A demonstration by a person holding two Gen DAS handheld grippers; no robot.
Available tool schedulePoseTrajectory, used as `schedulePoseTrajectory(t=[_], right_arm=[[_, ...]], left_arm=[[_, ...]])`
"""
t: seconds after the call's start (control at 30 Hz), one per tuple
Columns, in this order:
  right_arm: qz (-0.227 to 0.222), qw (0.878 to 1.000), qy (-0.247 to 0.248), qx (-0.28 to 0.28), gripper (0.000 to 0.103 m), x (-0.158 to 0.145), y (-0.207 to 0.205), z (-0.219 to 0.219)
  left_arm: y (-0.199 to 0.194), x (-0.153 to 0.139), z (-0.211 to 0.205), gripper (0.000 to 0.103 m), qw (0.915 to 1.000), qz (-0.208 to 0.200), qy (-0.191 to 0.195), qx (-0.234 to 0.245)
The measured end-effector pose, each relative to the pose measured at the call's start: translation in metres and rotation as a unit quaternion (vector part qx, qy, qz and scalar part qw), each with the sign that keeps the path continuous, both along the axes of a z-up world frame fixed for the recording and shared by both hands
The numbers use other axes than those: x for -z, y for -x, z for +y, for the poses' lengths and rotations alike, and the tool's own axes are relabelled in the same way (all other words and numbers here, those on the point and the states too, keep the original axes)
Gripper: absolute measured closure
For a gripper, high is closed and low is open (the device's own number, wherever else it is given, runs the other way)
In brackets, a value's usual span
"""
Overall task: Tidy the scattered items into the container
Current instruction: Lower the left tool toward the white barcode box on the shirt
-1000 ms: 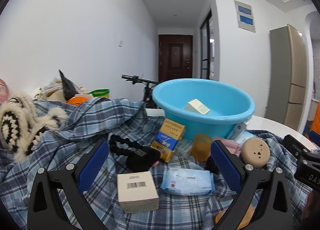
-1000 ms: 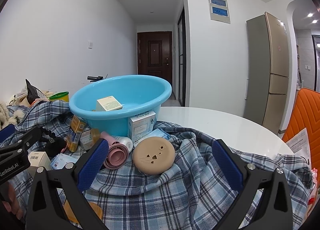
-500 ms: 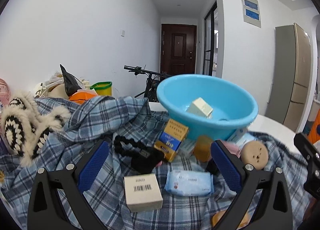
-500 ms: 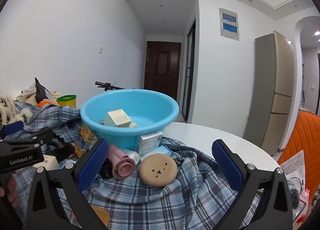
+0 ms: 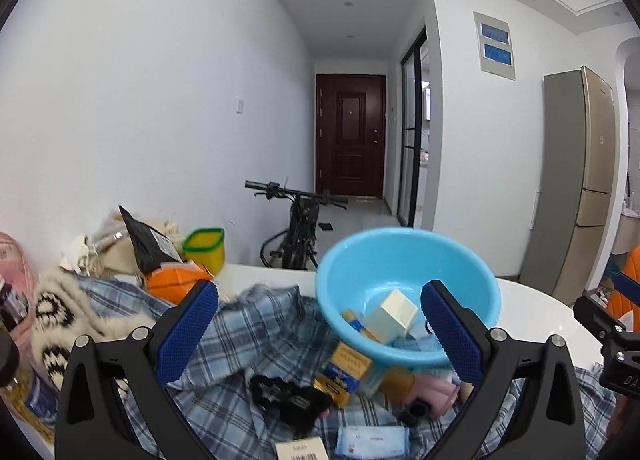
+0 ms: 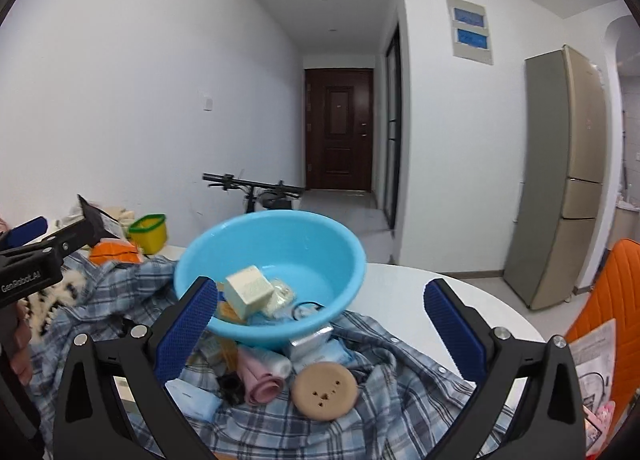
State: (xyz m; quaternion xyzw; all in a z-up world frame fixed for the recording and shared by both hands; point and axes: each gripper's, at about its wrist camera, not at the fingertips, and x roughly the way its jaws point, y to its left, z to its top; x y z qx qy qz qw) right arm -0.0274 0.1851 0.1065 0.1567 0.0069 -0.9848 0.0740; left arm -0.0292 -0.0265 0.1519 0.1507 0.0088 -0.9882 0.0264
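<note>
both grippers hover with fingers spread wide, left gripper (image 5: pixel 319 314) and right gripper (image 6: pixel 321 310) holding nothing. blue basin (image 6: pixel 320 236) sits on the plaid cloth (image 6: pixel 400 412), a cream box (image 6: pixel 248 289) inside.

Premises: a private home, open living and dining area. Evidence follows. A tall champagne-coloured refrigerator (image 6: pixel 568 180) stands against the right wall. A dark wooden entrance door (image 6: pixel 339 128) closes the end of a white-walled corridor, with a black-framed glass sliding door (image 6: pixel 394 128) on the corridor's right side. A bicycle (image 5: pixel 298 216) is parked indoors beside the left wall. A round white worktop (image 6: pixel 432 292) carries domestic clutter: a plaid shirt (image 6: pixel 400 404), a blue plastic basin (image 6: pixel 320 244) and toiletry packets. An orange chair (image 6: pixel 612 292) stands at the worktop's right edge.
</note>
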Motion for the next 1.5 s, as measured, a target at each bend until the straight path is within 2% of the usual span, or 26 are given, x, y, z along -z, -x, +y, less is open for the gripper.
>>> schedulePoseTrajectory(t=[0.3,0.57,0.73,0.83,0.93,1.0,1.07,1.13,1.17,1.23,1.3,1.37,1.5], right_arm=[[0.020,1.000,-0.011,-0.006,0.000,-0.016,0.012,0.005],[-0.004,1.000,-0.009,-0.015,0.000,-0.016,0.040,0.005],[-0.034,0.999,-0.011,-0.022,0.000,0.003,0.049,-0.001],[-0.068,0.997,-0.025,-0.028,0.000,0.016,0.055,-0.003],[-0.113,0.992,-0.038,-0.038,0.000,0.031,0.061,-0.006],[-0.136,0.989,-0.044,-0.043,0.000,0.040,0.064,-0.007],[-0.158,0.985,-0.045,-0.050,0.000,0.047,0.065,-0.006],[-0.186,0.980,-0.045,-0.058,0.000,0.055,0.068,-0.005],[-0.203,0.976,-0.042,-0.067,0.000,0.061,0.070,-0.004],[-0.232,0.969,-0.039,-0.077,0.000,0.072,0.075,-0.007],[-0.249,0.965,-0.041,-0.076,0.000,0.083,0.077,-0.005],[-0.257,0.963,-0.042,-0.072,0.000,0.090,0.078,-0.002],[-0.257,0.963,-0.033,-0.067,0.000,0.093,0.076,0.006]], left_arm=[[0.018,-0.001,-0.003,0.000,0.9998,-0.011,0.012,-0.005],[0.047,0.008,0.003,0.000,0.9994,-0.029,0.017,0.003],[0.059,0.028,0.006,0.000,0.9965,-0.078,0.022,0.020],[0.067,0.049,0.012,0.000,0.9903,-0.127,0.042,0.040],[0.068,0.066,0.017,0.000,0.9866,-0.147,0.058,0.040],[0.070,0.078,0.017,0.000,0.9817,-0.174,0.060,0.048],[0.073,0.091,0.013,0.000,0.9739,-0.214,0.044,0.062],[0.079,0.107,0.006,0.000,0.9589,-0.274,0.019,0.072],[0.081,0.119,0.004,0.000,0.9477,-0.310,0.009,0.074],[0.080,0.137,0.000,0.000,0.9312,-0.357,0.011,0.074],[0.075,0.149,-0.001,0.000,0.9252,-0.372,0.030,0.066],[0.069,0.158,-0.001,0.000,0.9227,-0.378,0.048,0.058],[0.064,0.169,-0.003,0.000,0.9199,-0.387,0.039,0.052]])
